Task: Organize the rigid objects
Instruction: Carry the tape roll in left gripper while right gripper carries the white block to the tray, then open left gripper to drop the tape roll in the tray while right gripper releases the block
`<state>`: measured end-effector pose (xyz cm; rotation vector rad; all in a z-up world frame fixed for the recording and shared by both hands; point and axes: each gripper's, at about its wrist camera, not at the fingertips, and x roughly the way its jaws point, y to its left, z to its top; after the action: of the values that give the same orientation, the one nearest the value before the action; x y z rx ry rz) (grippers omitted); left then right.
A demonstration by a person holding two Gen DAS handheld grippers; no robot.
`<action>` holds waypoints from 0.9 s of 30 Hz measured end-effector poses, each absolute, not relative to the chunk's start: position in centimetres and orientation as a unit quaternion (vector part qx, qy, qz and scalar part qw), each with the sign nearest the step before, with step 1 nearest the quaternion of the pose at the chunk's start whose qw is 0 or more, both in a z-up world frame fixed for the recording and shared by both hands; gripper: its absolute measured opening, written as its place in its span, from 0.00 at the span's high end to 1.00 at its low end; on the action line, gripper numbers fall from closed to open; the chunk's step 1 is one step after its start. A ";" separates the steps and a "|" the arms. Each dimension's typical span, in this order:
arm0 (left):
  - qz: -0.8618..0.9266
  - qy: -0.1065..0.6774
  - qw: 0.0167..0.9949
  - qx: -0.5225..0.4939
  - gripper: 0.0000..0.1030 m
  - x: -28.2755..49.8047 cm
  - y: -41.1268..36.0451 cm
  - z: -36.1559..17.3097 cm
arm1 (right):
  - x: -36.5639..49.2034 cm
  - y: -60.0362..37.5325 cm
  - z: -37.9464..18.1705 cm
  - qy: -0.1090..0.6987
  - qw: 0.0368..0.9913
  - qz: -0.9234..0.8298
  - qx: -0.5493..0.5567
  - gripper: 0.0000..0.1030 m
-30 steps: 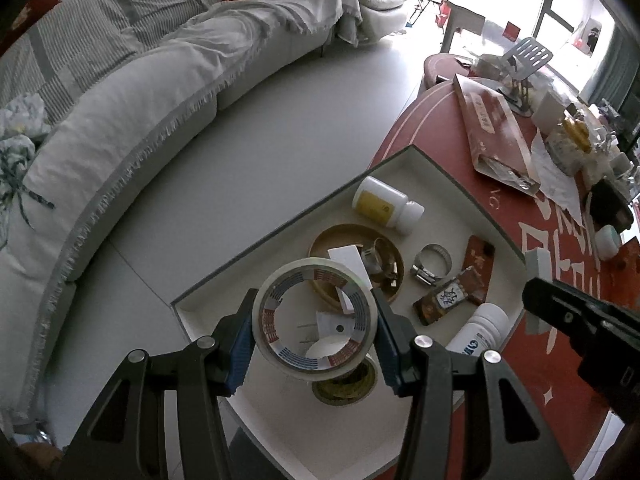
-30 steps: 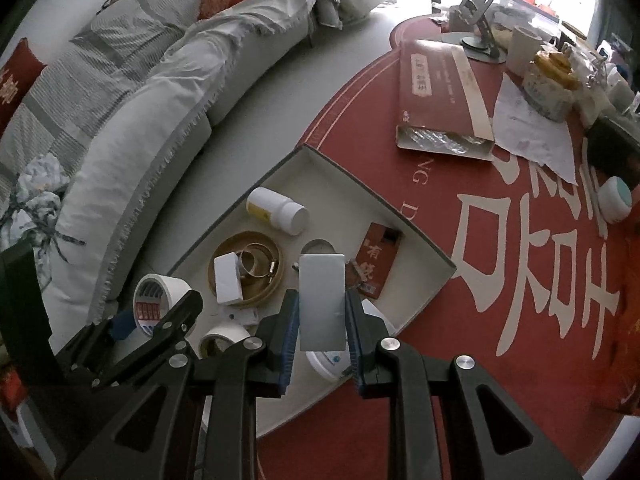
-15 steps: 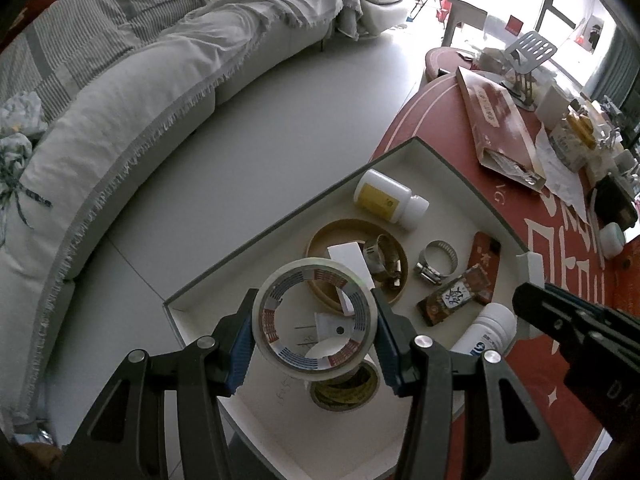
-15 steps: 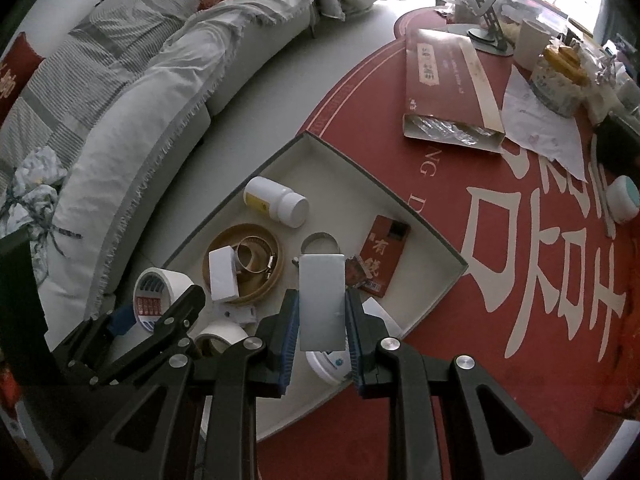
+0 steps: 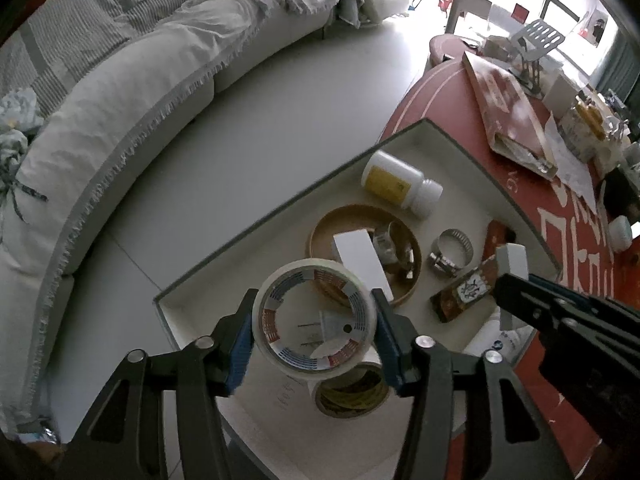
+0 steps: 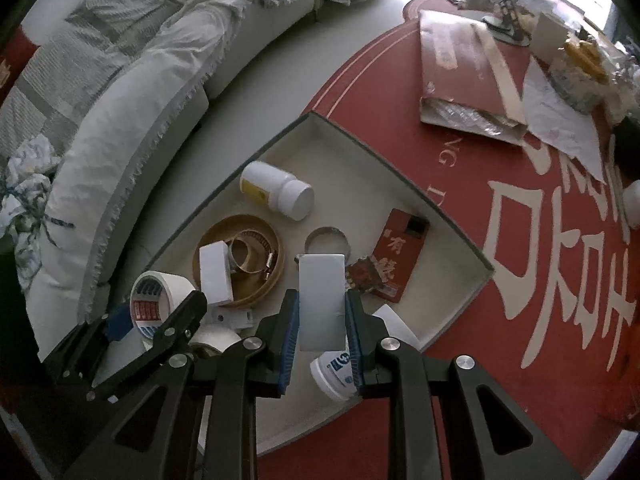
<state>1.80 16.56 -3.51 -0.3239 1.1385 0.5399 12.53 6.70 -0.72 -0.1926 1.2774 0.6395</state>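
**A:** Living room, grey sofa [image 5: 120, 92] behind, red round table [image 6: 520, 280] with white characters carrying the shallow off-white cardboard tray [image 6: 456, 236]. Status on the left gripper [image 5: 314, 332]?

**B:** Pointing steeply down over the near corner of the tray. Jaws are opening, with the white tape roll with red-and-blue printed core [image 5: 316, 320] between them. Blue pads look just off its rim on both sides, so I'd call it a release, not a grip

**A:** What's under it?

**B:** Flat yellowish tape roll [image 5: 352, 394] lying directly below, then the round tan wooden hoop [image 5: 320, 232] holding a small white box and a metal ring. Probably dropping tape beside tape, grouping like with like

**A:** Right gripper [image 6: 322, 312]?

**B:** Clamped tight on a flat grey-white rectangular block [image 6: 322, 300], held upright by its long edges so the end sticks out past the fingertips. Hanging above tray centre

**A:** Around it?

**B:** White bottle with blue label [image 6: 334, 372] just underneath, steel hose clamp [image 6: 326, 240] and red printed card box [image 6: 400, 252] beyond, yellow-labelled white pill bottle [image 6: 276, 194] lying on its side further back

**A:** Risk?

**B:** Tape roll is on edge, may roll off toward the tray wall once free
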 end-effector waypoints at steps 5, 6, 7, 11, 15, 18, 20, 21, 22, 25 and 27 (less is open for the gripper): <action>0.248 0.522 0.804 -0.139 0.14 1.2 15.8 -3.6 | 13.0 6.4 -1.5 0.579 0.759 0.279 -0.103 0.04; 0.245 0.522 0.805 -0.138 0.10 1.1 15.8 -3.6 | 13.0 6.0 -1.0 0.567 0.769 0.279 -0.096 0.02; 0.237 0.522 0.808 -0.137 0.10 0.9 15.7 -3.6 | 13.0 5.7 -0.8 0.563 0.772 0.280 -0.093 0.02; 0.225 0.502 0.824 -0.135 0.09 0.0 15.2 -2.1 | 12.9 4.1 0.4 0.574 0.765 0.282 -0.080 0.02; 0.253 0.459 0.845 -0.110 0.00 -1.6 14.4 1.2 | 12.0 2.3 2.7 0.550 0.784 0.284 -0.045 0.02; 0.247 0.470 0.842 -0.096 0.00 -2.3 13.9 2.4 | 11.1 2.0 3.9 0.539 0.792 0.285 -0.037 0.01; 0.233 0.495 0.828 -0.125 0.00 -2.4 14.1 2.1 | 10.6 1.8 4.0 0.555 0.776 0.297 -0.030 0.01; 0.233 0.509 0.816 -0.143 0.00 -2.3 14.3 1.8 | 10.4 1.8 3.8 0.571 0.765 0.298 -0.029 0.01; 0.237 0.522 0.802 -0.168 0.00 -2.5 14.8 1.2 | 10.3 1.9 3.7 0.582 0.758 0.293 -0.028 0.01; 0.259 0.533 0.784 -0.182 0.00 -3.0 15.1 0.6 | 9.7 2.0 3.6 0.591 0.753 0.289 -0.015 0.01; 0.264 0.536 0.782 -0.175 0.00 -3.5 14.9 0.4 | 9.5 2.0 3.6 0.597 0.750 0.284 -0.022 0.01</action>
<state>-3.52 14.89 0.41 -0.3778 1.1576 0.5698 9.47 2.04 3.60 -0.0491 1.3043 0.6203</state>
